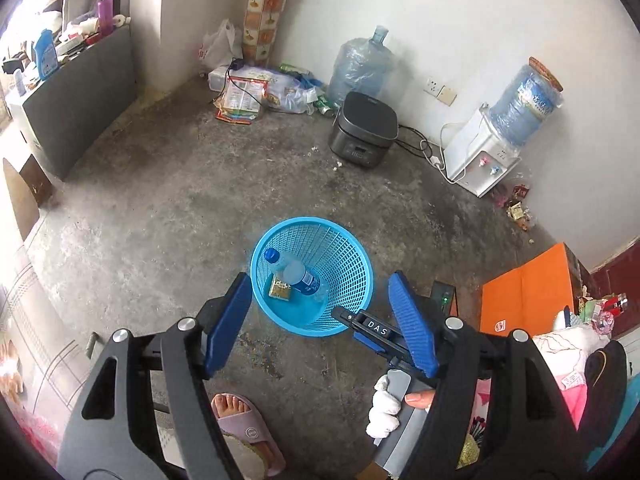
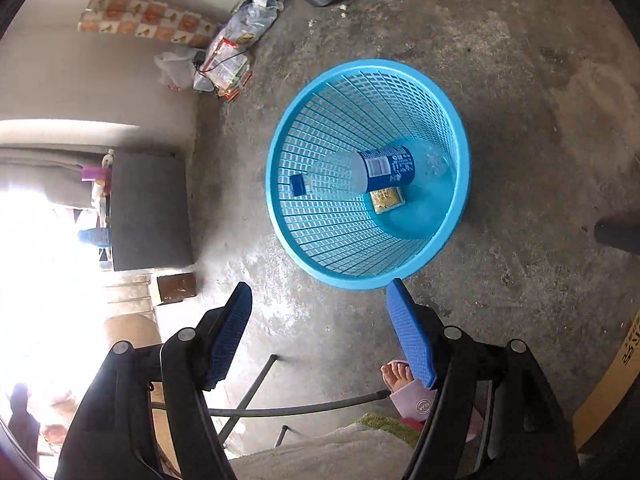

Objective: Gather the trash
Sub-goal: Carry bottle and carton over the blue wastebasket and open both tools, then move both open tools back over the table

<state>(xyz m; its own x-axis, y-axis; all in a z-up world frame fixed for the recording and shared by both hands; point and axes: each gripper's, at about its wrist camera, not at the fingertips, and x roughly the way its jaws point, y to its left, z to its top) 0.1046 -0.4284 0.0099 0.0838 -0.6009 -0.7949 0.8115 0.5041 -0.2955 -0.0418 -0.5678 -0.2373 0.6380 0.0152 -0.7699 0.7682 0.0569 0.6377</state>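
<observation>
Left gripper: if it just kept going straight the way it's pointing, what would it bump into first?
Most likely the blue basket: the left gripper points down into its mouth, jaws open and empty, toward the plastic bottle inside. Depth is hard to judge.

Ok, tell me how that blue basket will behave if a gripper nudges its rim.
The basket looks like thin plastic mesh, so probably light and likely to slide on the concrete floor. It narrows toward the base, so a push at the rim may tip it. The bottle leaning inside looks empty and adds little weight; it may roll and shift.
</observation>
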